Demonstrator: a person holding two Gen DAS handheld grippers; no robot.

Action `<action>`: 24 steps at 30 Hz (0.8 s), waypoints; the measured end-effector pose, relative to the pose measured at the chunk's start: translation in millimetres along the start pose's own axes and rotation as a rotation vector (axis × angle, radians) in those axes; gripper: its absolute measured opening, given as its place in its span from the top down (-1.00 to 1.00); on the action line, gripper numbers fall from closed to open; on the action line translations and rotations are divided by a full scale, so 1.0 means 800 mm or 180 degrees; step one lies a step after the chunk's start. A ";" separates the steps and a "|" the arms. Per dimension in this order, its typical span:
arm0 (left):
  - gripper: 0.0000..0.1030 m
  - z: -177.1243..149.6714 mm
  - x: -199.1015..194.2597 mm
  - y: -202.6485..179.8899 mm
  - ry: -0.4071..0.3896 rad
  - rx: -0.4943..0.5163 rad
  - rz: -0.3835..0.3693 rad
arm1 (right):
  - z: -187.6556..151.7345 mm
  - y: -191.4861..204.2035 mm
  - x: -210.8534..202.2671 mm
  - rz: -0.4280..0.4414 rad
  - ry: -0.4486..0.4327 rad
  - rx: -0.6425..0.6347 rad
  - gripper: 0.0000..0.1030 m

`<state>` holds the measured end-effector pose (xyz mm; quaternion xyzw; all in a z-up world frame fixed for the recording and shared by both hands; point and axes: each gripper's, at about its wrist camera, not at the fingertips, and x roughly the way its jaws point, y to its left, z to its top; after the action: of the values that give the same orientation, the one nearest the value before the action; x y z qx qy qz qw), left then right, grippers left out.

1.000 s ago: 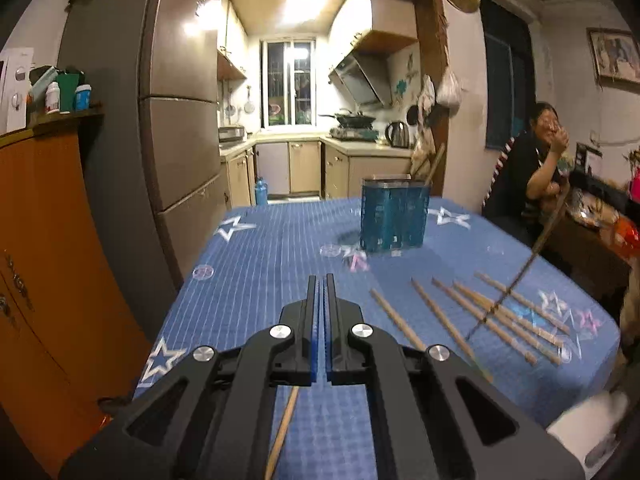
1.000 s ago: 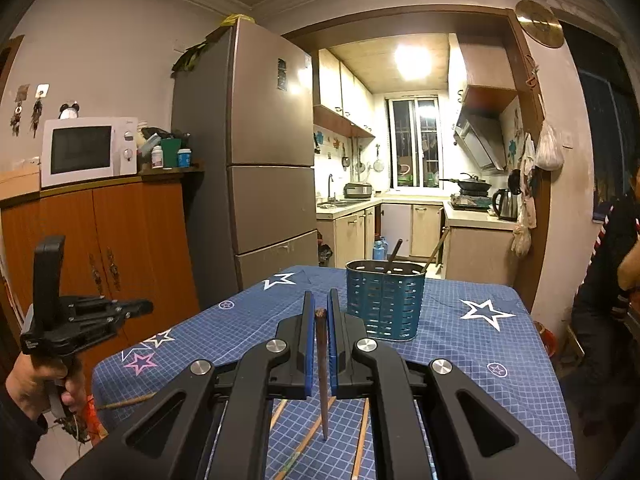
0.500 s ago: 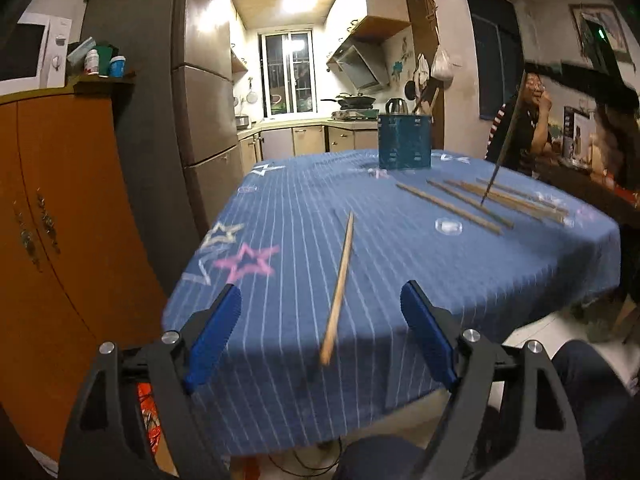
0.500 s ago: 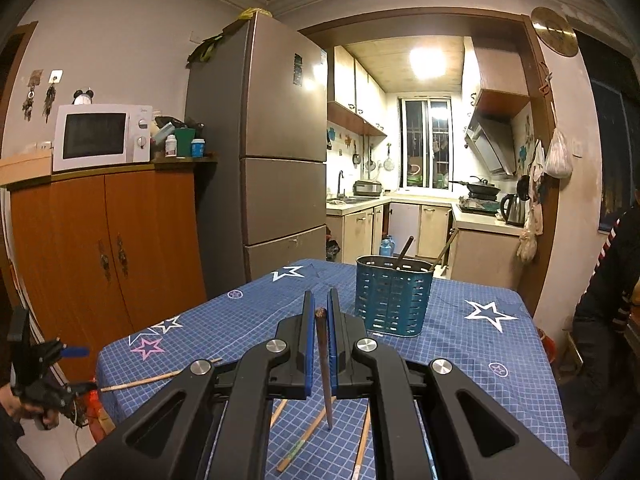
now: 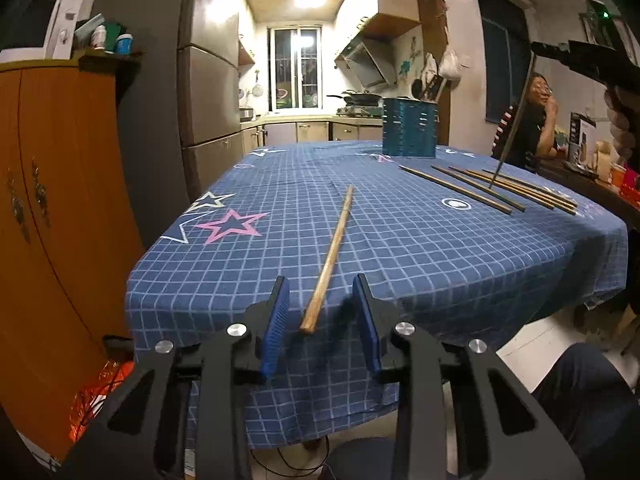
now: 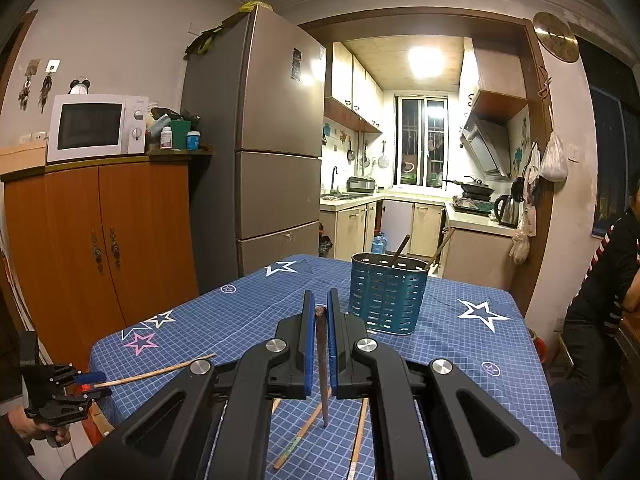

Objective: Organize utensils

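Note:
A light wooden chopstick (image 5: 330,256) lies alone on the blue checked tablecloth (image 5: 420,248), its near end sticking over the front edge. My left gripper (image 5: 322,308) straddles that end with its jaws closing; a gap still shows on both sides of the stick. In the right wrist view the left gripper (image 6: 90,384) sits at the table corner, at that chopstick's (image 6: 156,372) end. My right gripper (image 6: 320,312) is shut on a dark chopstick (image 6: 323,384) hanging point-down above the table. The teal slotted holder (image 6: 386,296) stands at the far end with two utensils in it.
Several chopsticks (image 5: 500,190) lie side by side on the right half of the table. A grey fridge (image 6: 260,152) and an orange cabinet (image 6: 100,240) with a microwave (image 6: 96,126) stand to the left. A person (image 5: 532,120) sits at the far right.
My left gripper came down from over the table to its front edge, opened wide, then narrowed around the lone chopstick's end. The right gripper kept still with its chopstick.

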<state>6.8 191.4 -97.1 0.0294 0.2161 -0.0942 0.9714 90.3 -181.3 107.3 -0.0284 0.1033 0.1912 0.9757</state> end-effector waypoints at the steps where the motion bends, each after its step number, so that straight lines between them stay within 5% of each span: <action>1: 0.42 -0.001 0.000 0.000 -0.0009 0.0004 0.0014 | 0.000 0.000 0.000 0.0000 -0.0003 0.0000 0.86; 5: 0.68 -0.005 -0.004 -0.001 -0.0042 0.0041 0.0074 | -0.003 0.004 -0.001 0.0004 -0.0012 -0.0006 0.86; 24: 0.91 0.011 -0.021 -0.021 -0.0089 0.0225 0.0148 | -0.011 0.003 -0.005 -0.0038 -0.0045 0.0006 0.86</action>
<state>-7.5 176.8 -82.0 0.0673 0.1984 -0.0796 0.9746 84.4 -181.4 99.2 -0.0268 0.0965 0.1855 0.9775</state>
